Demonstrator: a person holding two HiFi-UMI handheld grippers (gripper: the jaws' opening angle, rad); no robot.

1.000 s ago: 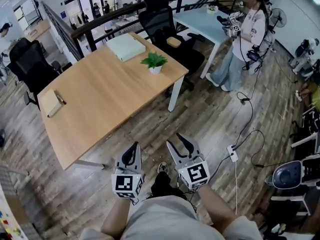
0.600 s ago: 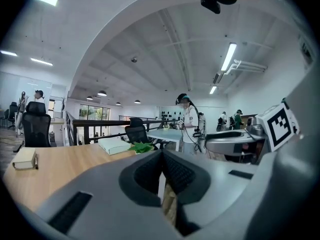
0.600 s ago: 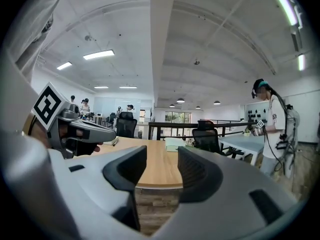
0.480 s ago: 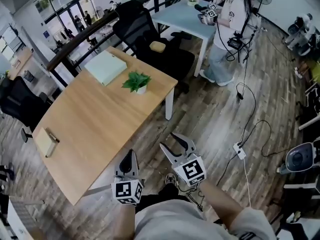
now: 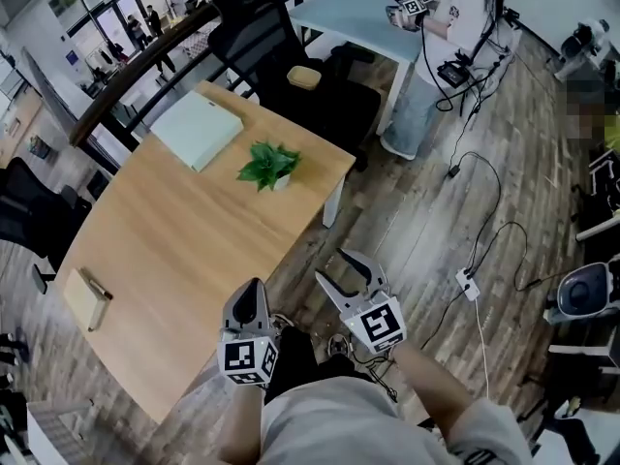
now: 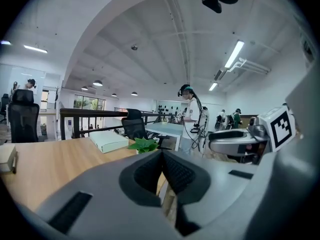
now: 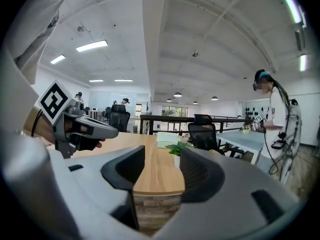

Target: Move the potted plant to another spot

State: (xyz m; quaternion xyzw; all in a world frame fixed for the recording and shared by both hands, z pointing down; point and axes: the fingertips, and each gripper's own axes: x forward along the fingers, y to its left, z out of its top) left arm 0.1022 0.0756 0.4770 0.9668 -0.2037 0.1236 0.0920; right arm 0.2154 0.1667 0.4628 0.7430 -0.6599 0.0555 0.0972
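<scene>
potted plant (image 5: 268,166) stands well beyond left tongs (image 5: 253,289) and right tongs (image 5: 343,268).

My left gripper (image 5: 250,296) and right gripper (image 5: 342,269): grey shells, black-and-white marker cubes (image 5: 381,325). I wear a pale top (image 5: 329,419).

Head cam: steep down over light wooden table (image 5: 184,240); gripper cams: low, level, both facing its green potted plant (image 5: 268,165).

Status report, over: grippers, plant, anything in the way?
Left gripper shut, empty. Right gripper empty, fingers just been opening. Potted plant untouched near table far corner. Nothing stands before it.
</scene>
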